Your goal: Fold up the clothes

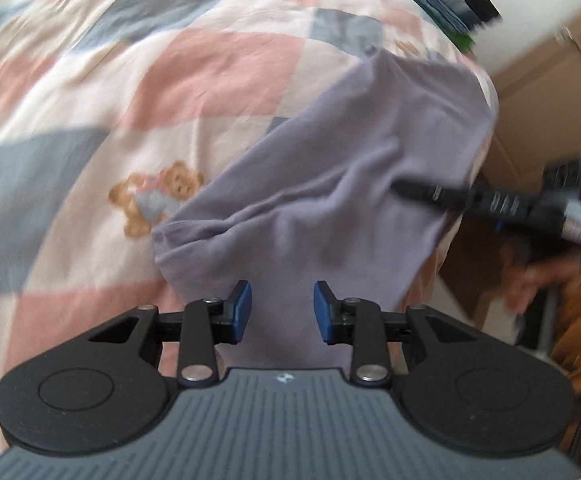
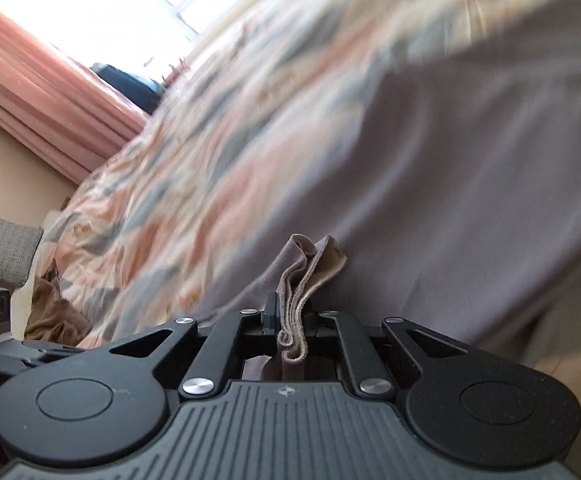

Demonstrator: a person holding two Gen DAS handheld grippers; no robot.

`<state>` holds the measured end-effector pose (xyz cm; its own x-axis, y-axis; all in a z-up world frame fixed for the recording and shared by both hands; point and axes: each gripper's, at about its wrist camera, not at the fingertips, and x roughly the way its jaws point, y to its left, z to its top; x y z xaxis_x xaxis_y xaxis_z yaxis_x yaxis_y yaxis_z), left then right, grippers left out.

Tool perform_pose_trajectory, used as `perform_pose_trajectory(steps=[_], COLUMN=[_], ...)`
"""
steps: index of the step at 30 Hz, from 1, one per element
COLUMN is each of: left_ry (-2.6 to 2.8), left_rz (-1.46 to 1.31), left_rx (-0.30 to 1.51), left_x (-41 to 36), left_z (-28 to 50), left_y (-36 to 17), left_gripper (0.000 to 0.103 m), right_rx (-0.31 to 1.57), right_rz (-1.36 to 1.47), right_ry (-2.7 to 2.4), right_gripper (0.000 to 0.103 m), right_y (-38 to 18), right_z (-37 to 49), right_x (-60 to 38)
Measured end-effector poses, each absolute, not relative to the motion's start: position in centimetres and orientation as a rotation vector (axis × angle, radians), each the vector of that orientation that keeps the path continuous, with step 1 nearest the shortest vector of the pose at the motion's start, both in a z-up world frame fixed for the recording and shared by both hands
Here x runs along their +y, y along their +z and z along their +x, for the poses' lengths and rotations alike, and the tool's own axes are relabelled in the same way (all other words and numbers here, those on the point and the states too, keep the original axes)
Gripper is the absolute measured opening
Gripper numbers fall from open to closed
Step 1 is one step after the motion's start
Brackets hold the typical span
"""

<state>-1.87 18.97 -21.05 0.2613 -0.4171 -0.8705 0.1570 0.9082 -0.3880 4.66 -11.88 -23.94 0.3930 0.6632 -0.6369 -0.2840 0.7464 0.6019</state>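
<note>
Between the blue pads (image 1: 244, 310) of the left gripper (image 1: 282, 312): nothing held, fingers spread wide, lilac garment (image 1: 330, 184) lying straight ahead and passing beneath the gap. Whether pads touch cloth or hang just above: cannot tell. Right gripper (image 2: 290, 320): fingers closed tight on a bunched, multi-layer edge of same garment (image 2: 470, 168), hem (image 2: 290, 344) curling back toward camera.

Key relation: garment spread on bed quilt (image 1: 90, 92), long axis running from near left fingers away and to the right, up toward bed's far-right edge. Near end narrow, beside teddy-bear print (image 1: 158, 196). Right gripper (image 1: 450, 196) enters from the right approx. mid-length, so right side already has its edge; left fingers nearer to the free near end. Judged next: left closes on that near end, then both carry it over along the long axis.

Hard to read: both views motion-blurred, esp. quilt pattern and garment outline. Garment type, sleeves, collar not identifiable. Hand (image 1: 538, 280) at right edge smeared, partly cut off. Far end of cloth drops out of sight over the bed edge. Brown cloth (image 2: 56, 312) at bed's side, left in right wrist view: unclear what.
</note>
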Motion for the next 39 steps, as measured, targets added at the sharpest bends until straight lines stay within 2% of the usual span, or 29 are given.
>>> perform_pose_trajectory(steps=[5,8,11,23,28,30,39], left_ry=[-0.439,-0.461,-0.463,-0.383,-0.361,-0.363,-0.374], left_rz=[-0.114,-0.034,0.04,0.04,0.055,0.059,0.089], left_rx=[1.224,1.177,1.156,1.149,1.156,1.162,1.176], left_x=[16.8,14.3,11.2,1.6,-0.7,-1.3,-2.8], left_z=[-1.1,-0.4,0.5,5.1,6.5,7.0,8.5], left_y=[-20.1,-19.7,-20.0,-22.2,-22.3,-22.3,-22.6], left_gripper=[0.034,0.041,0.042,0.042,0.043,0.048,0.048], right_rx=[0.949,0.932,0.934,0.867,0.818,0.802,0.789], right_rz=[0.378,0.347,0.339,0.274,0.246,0.247,0.224], right_ry=[0.578,0.554,0.537,0.567,0.552,0.537,0.501], right_gripper=[0.008,0.008,0.008,0.007,0.007,0.007,0.007], right_y=[-22.0,-21.9,-22.9,-22.6,-21.9,-21.7,-22.5], right_z=[7.7,9.9,12.2,20.6,22.9,23.8,26.4], right_x=[-15.3,-17.8,-20.8,-30.9,-34.6,-35.8,-38.8])
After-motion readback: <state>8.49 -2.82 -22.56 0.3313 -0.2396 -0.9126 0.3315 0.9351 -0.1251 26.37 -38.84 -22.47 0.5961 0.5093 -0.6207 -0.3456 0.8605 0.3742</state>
